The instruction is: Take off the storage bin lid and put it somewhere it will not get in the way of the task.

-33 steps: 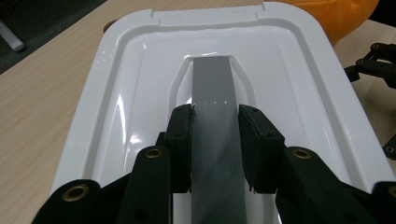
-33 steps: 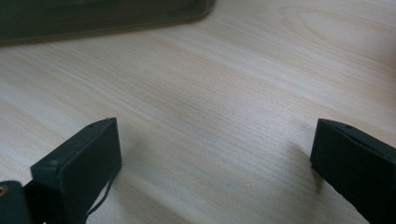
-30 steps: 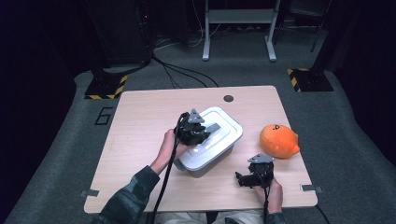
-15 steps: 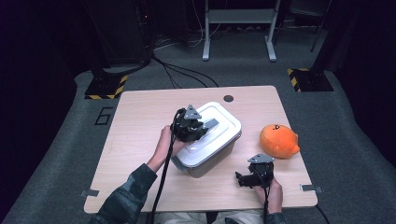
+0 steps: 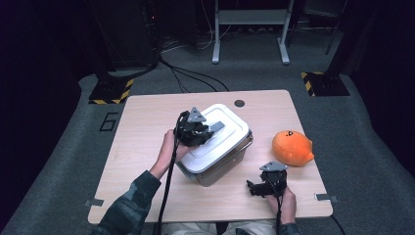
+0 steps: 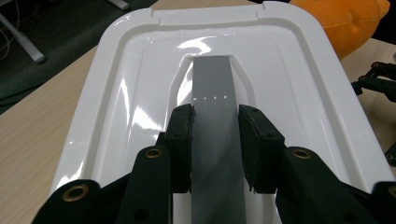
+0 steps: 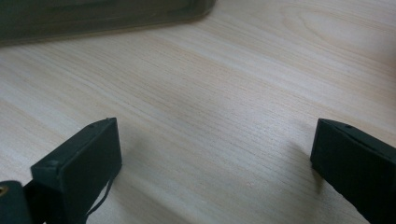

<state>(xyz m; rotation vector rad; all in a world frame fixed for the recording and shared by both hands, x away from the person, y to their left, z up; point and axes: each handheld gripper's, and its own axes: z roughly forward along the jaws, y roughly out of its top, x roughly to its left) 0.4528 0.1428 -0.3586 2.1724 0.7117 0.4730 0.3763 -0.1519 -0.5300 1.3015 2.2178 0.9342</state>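
The left tool (image 6: 215,140) is clamped on the grey strap handle (image 6: 212,88) that runs down the middle of the white plastic lid (image 6: 140,107) — in the left gripper view both black pads press against the handle's two edges. The lid sits on a translucent rectangular storage box (image 5: 222,164), which stands near the middle of the pale wooden bench (image 5: 147,122), turned at an angle to its edges. In the high view the box looks slightly tilted, though I cannot tell whether its base has left the bench.

The right tool (image 5: 266,183) rests low over the bench near the front edge, its jaws wide apart with nothing between them; bare wood shows between the pads in the right gripper view. A round orange plush toy (image 5: 292,147) lies to the right of the box, apart from it.

The risks, as I judge them, come from the one-handed grip. The handle is smooth and narrow, so the pads could slide along it if the pull is not straight up. If the lid is latched, lifting may drag the whole box — it could swing, tip or knock the orange toy. If the lid is loose, it may pop free suddenly and jerk the tool upward. The idle right tool could steady the box.
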